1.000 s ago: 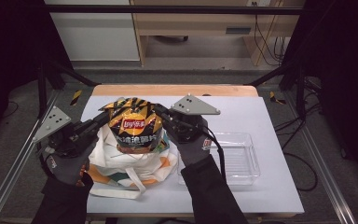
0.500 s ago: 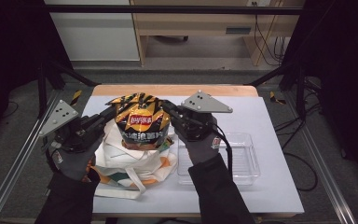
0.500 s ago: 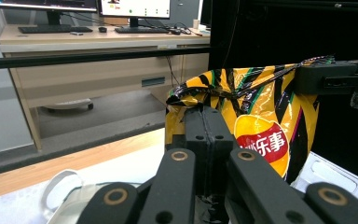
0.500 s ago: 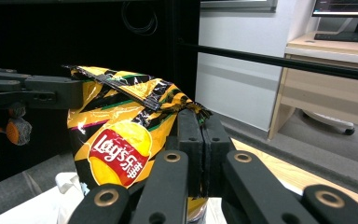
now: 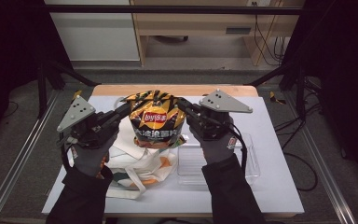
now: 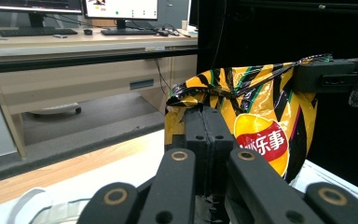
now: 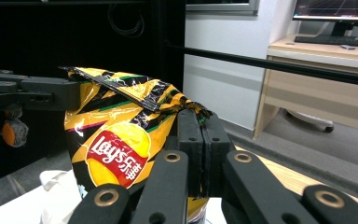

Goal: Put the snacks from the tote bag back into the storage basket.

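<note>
A yellow and black Lay's chip bag [image 5: 156,119] hangs upright above the table, held by its top corners. My left gripper [image 5: 123,110] is shut on the bag's top left corner; in the left gripper view the closed jaws [image 6: 204,116] pinch the crinkled edge of the bag [image 6: 261,126]. My right gripper [image 5: 184,104] is shut on the top right corner, and in the right gripper view [image 7: 199,116] it clamps the bag [image 7: 116,135]. A white tote bag [image 5: 135,163] with orange and green print lies under and in front of the chip bag.
A clear plastic tray [image 5: 247,161] sits on the white table [image 5: 275,191] at the right, just past my right forearm. Metal frame rails run along both sides of the table. A desk and cabinets stand beyond the far edge.
Both grippers have carried the chip bag to the right and slightly up, off the tote bag's left part. Both stay shut on the bag's corners.
</note>
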The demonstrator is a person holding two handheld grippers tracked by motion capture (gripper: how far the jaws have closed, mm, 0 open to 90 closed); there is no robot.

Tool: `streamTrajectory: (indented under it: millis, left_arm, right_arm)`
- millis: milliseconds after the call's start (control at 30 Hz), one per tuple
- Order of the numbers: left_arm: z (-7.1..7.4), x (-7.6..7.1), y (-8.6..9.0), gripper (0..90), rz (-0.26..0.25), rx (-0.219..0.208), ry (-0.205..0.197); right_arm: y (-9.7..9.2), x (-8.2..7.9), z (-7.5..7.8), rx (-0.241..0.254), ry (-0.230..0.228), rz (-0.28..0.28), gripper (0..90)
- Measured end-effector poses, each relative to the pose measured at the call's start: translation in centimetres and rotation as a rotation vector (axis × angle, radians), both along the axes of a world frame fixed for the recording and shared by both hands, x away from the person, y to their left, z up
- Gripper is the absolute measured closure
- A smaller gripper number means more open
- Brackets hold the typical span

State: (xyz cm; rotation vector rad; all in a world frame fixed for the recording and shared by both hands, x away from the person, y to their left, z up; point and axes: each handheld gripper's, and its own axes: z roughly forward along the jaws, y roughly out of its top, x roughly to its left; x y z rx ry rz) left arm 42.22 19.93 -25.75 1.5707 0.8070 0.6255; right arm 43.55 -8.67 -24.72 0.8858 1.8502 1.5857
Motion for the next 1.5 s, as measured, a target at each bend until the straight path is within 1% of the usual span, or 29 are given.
streamTrajectory:
  millis: [100, 167, 333, 367, 467, 533, 1000, 1133, 1300, 1500]
  left_arm:
    - [0.0, 0.1, -0.4, 89.8, -0.005, 0.001, 0.000]
    - [0.0, 0.3, -1.1, 89.9, -0.009, 0.003, -0.001]
    - [-0.1, 0.4, -2.0, 89.9, -0.022, 0.006, -0.001]
    - [-0.2, 0.5, -2.5, 89.9, -0.026, 0.003, -0.002]
    - [-0.3, 0.7, -3.1, 89.9, -0.032, 0.012, -0.002]
    - [-0.3, 0.8, -3.6, 89.8, -0.035, 0.008, -0.002]
    - [-0.1, 1.3, -6.0, 89.9, -0.065, 0.016, -0.003]
    - [-0.2, 1.5, -6.7, 89.9, -0.073, 0.009, 0.001]
    - [-0.4, 1.8, -7.9, 89.8, -0.085, 0.013, 0.003]
    - [-0.6, 2.0, -8.7, 89.8, -0.094, 0.013, 0.007]
  right_arm:
    - [-0.6, -0.1, 0.0, -0.001, -0.003, -0.011, 89.3]
    - [-1.0, -0.1, 0.0, -0.006, -0.007, -0.017, 89.3]
    - [-2.1, -0.2, -0.1, -0.005, -0.004, -0.036, 89.2]
    - [-2.3, -0.3, -0.1, -0.004, -0.003, -0.038, 89.3]
    - [-3.0, -0.3, -0.2, -0.003, -0.001, -0.050, 89.2]
    - [-3.3, -0.4, -0.2, -0.005, 0.001, -0.057, 89.3]
    - [-5.7, -0.7, 0.0, -0.001, 0.000, -0.093, 89.3]
    - [-6.4, -0.8, -0.1, -0.002, -0.001, -0.099, 89.2]
    - [-7.5, -1.0, -0.2, -0.003, 0.001, -0.120, 89.2]
    - [-8.4, -1.1, -0.4, -0.001, 0.003, -0.138, 89.2]
